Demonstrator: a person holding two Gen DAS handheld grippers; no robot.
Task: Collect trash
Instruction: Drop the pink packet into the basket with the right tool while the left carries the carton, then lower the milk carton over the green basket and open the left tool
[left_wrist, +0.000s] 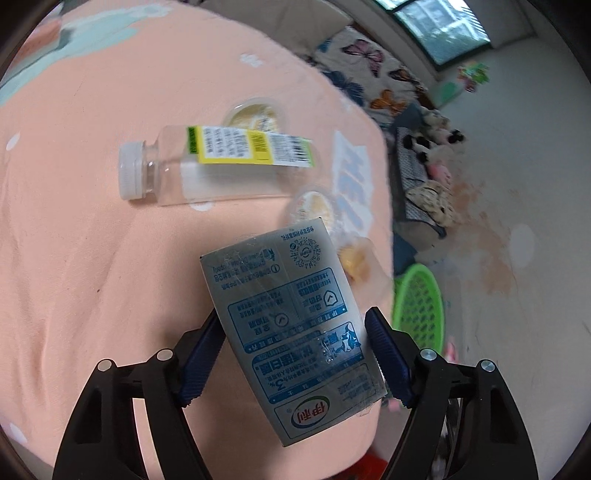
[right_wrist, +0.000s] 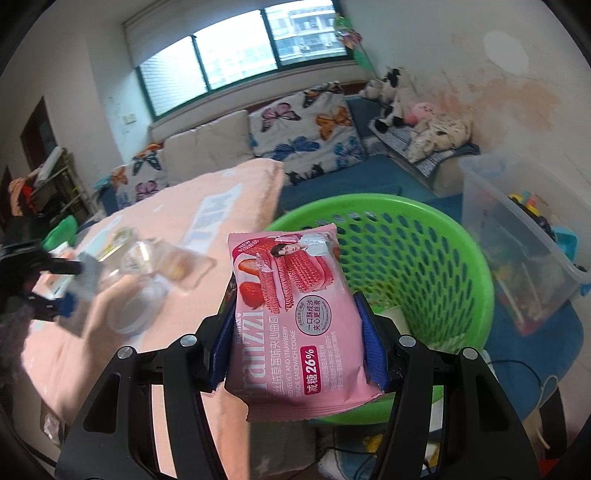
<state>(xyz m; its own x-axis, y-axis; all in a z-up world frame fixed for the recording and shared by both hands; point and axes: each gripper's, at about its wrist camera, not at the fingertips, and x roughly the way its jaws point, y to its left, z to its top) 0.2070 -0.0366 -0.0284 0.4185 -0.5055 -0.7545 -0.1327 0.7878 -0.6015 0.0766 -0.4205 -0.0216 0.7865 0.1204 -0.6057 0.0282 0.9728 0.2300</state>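
My left gripper (left_wrist: 295, 354) is shut on a grey and blue milk carton (left_wrist: 291, 325) and holds it above the peach-covered table (left_wrist: 92, 258). A clear plastic bottle (left_wrist: 207, 162) with a white cap and yellow label lies on the table beyond it. Two clear jelly cups (left_wrist: 255, 114) (left_wrist: 314, 206) lie near the bottle. My right gripper (right_wrist: 295, 332) is shut on a pink cookie packet (right_wrist: 295, 325) and holds it over the near rim of the green mesh basket (right_wrist: 424, 258). The left gripper with its carton also shows in the right wrist view (right_wrist: 70, 284).
The green basket also shows in the left wrist view (left_wrist: 417, 302), on the floor past the table's right edge. A clear storage bin (right_wrist: 517, 229) of toys stands right of the basket. A sofa with butterfly cushions (right_wrist: 303, 129) and plush toys (right_wrist: 424, 125) lies behind.
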